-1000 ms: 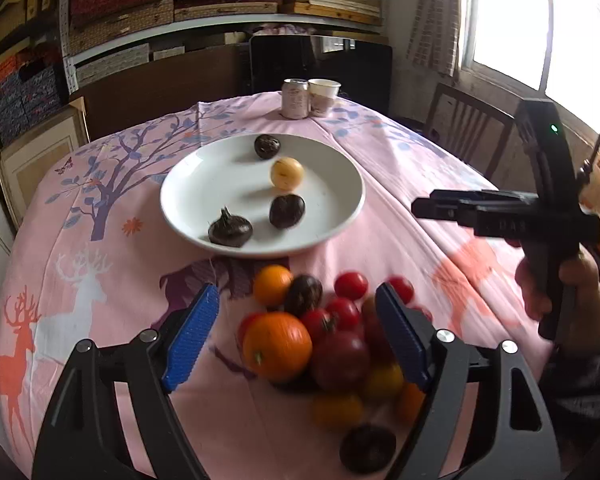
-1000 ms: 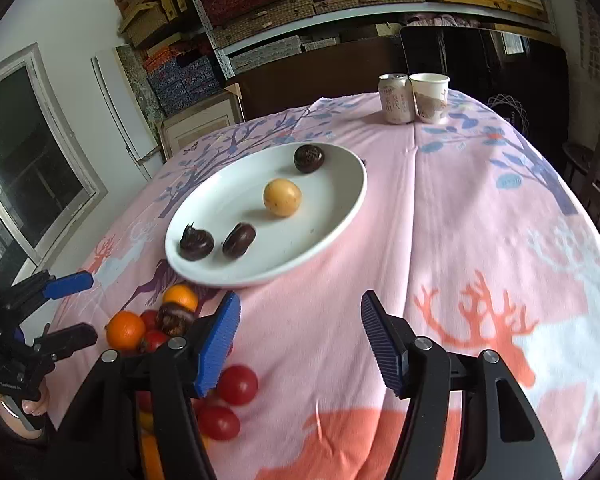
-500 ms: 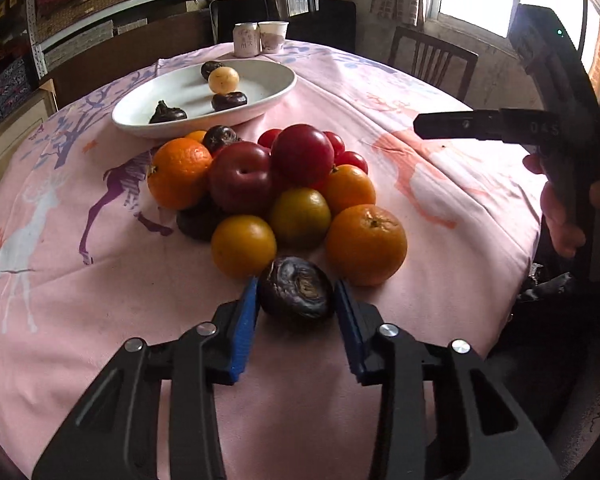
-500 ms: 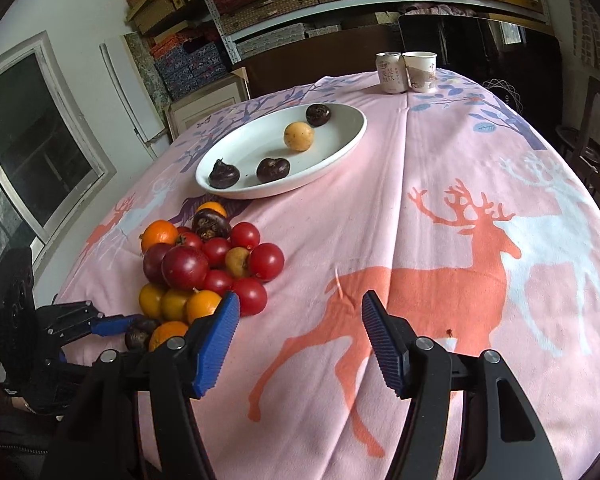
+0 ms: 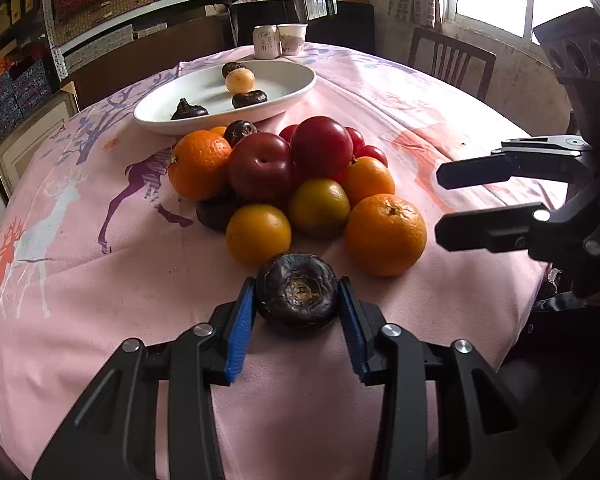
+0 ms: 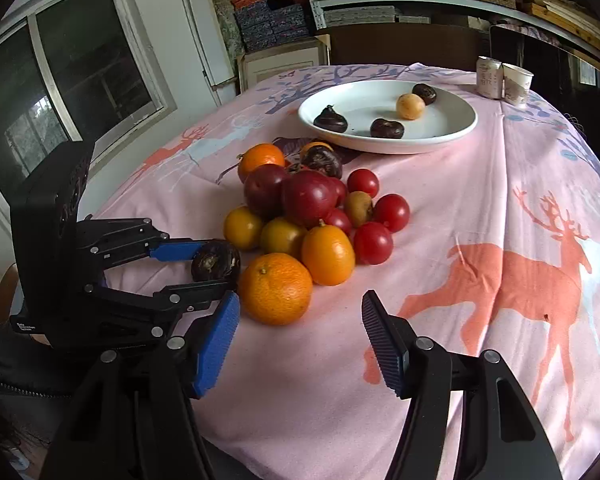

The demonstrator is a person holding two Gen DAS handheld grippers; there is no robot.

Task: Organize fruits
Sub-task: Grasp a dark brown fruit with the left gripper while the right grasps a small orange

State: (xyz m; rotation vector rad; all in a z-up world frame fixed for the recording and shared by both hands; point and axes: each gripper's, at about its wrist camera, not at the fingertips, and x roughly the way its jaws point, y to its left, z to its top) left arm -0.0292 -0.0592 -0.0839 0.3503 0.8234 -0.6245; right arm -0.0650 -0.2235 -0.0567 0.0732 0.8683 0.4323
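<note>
Pink deer-print cloth covers my desk [image 5: 80,280]. Item: my left claw [image 5: 298,316], blue pads closed against both sides of a dark wrinkled fruit [image 5: 298,294], at the 6 o'clock edge of the fruit heap [image 5: 296,184] in the left wrist view. Item: my right claw [image 6: 300,344], jaws spread wide with nothing between them, hovering over bare cloth; in its view the heap lies at 11 o'clock, and open cloth runs from 12 to 4 o'clock toward the desk's rim. Item: white plate [image 6: 460,124] beyond the heap, carrying three dark fruits and one yellow. Item: can [image 6: 488,78] and paper cup [image 6: 516,84] touching, at the far rim; their print is unreadable.
</note>
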